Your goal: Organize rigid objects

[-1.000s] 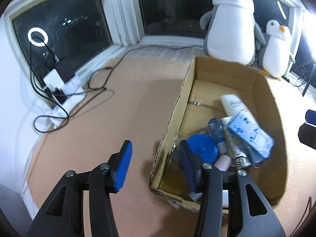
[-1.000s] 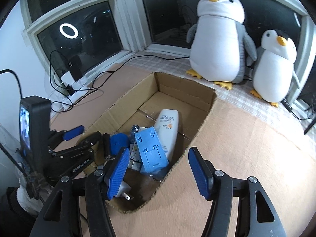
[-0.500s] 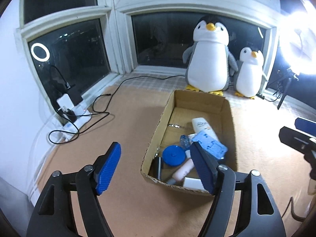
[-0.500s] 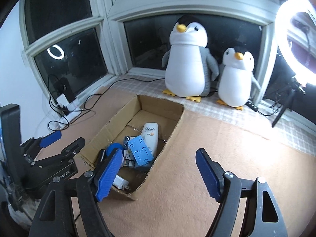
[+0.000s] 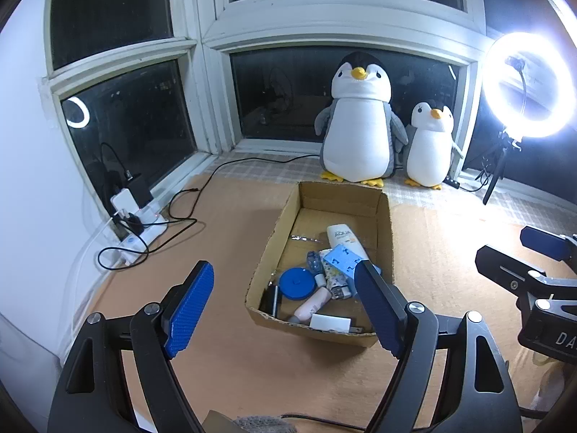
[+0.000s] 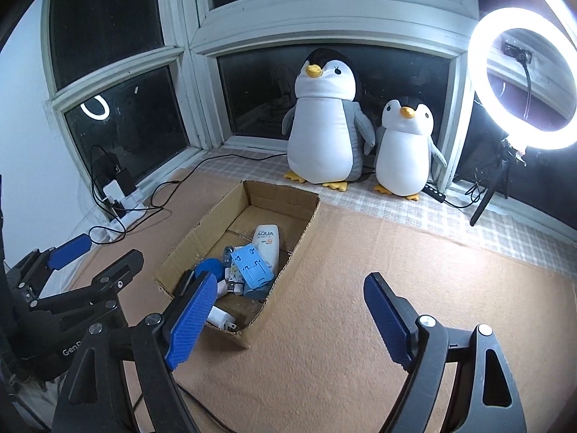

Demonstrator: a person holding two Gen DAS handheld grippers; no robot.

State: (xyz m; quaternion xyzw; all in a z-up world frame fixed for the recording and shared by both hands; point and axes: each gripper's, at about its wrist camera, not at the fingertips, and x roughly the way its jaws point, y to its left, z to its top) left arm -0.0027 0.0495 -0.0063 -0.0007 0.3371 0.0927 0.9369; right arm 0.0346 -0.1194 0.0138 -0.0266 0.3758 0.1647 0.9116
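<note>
An open cardboard box (image 5: 276,229) (image 6: 202,229) lies on the tan mat. In it are a white AQUA tube (image 5: 340,236) (image 6: 267,243), a light blue plastic stand (image 5: 340,260) (image 6: 250,265), a round blue lid (image 5: 295,283) (image 6: 210,266), a pink bottle (image 5: 312,305) and a white charger plug (image 5: 330,323) (image 6: 220,315). My left gripper (image 5: 283,267) hangs above the box's near end, its jaws opening with nothing between them. My right gripper (image 6: 290,278) hovers at the box's near right corner, jaws also opening and empty.
Two plush penguins (image 5: 360,126) (image 6: 404,151) sit on the window sill behind the box. A lit ring light (image 5: 528,84) on a stand is at the right. A power strip with chargers and black cables (image 5: 139,223) lies at the left wall.
Both grippers have lifted up and back from the box, so it looks smaller and farther. Both pairs of jaws have spread wider, with nothing in them.
</note>
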